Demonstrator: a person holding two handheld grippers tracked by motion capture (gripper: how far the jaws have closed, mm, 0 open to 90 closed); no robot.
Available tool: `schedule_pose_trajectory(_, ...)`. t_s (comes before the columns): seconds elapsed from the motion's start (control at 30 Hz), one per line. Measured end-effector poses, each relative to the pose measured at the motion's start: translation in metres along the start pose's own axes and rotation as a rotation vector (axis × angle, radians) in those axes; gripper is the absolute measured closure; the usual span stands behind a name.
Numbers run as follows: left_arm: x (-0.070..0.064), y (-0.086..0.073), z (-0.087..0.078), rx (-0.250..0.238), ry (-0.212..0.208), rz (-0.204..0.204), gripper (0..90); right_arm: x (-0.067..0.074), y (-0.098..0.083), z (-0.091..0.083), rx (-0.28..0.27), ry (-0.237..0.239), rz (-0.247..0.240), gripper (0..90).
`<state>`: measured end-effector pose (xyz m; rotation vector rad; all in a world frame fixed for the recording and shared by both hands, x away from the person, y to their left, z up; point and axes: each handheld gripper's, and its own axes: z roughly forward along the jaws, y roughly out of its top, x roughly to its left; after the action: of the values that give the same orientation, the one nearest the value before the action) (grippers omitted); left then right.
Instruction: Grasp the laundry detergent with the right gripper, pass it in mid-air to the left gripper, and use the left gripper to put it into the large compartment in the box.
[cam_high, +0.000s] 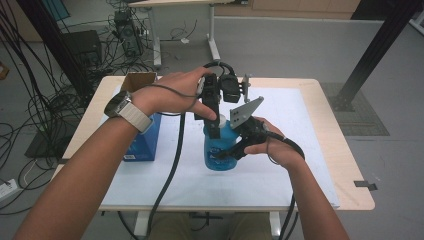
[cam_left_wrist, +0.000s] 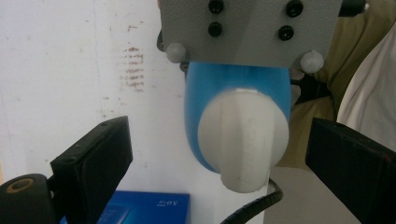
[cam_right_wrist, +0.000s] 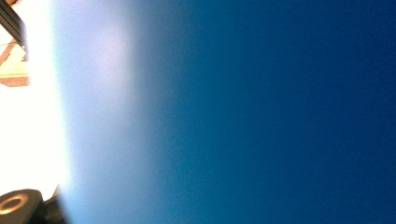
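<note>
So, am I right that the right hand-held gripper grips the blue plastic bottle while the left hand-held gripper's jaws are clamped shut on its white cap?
Not quite: the left hand-held gripper has its jaws open either side of the white cap, not touching it, as the left gripper view shows. The right hand-held gripper does grip the blue plastic bottle.

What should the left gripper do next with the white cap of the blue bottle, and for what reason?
Probably close the left gripper on the white cap. Its jaws stand open on either side of the cap without touching it, while the right gripper is clamped on the blue bottle, steadying it upright on the white mat.
</note>
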<state>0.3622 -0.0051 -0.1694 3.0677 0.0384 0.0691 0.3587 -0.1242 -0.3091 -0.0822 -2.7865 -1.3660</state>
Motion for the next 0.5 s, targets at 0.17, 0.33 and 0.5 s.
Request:
schedule_pose_trajectory(0.17, -0.0005, 0.0003, -0.0001, 0.0, 0.0, 0.0, 7.8, 0.0004, 0.0004, 0.0, 0.001, -0.001, -0.003, 43.6)
schedule_pose_trajectory(0.33, -0.0006, -0.0002, -0.0003, -0.003, 0.002, 0.0, 7.8, 0.0007, 0.0008, 0.0001, 0.0, 0.0, -0.004, 43.6)
schedule_pose_trajectory(0.5, -0.0006, -0.001, -0.0005, -0.004, 0.002, -0.003, 7.8, 0.0009, 0.0006, -0.0006, -0.002, -0.001, -0.005, 43.6)
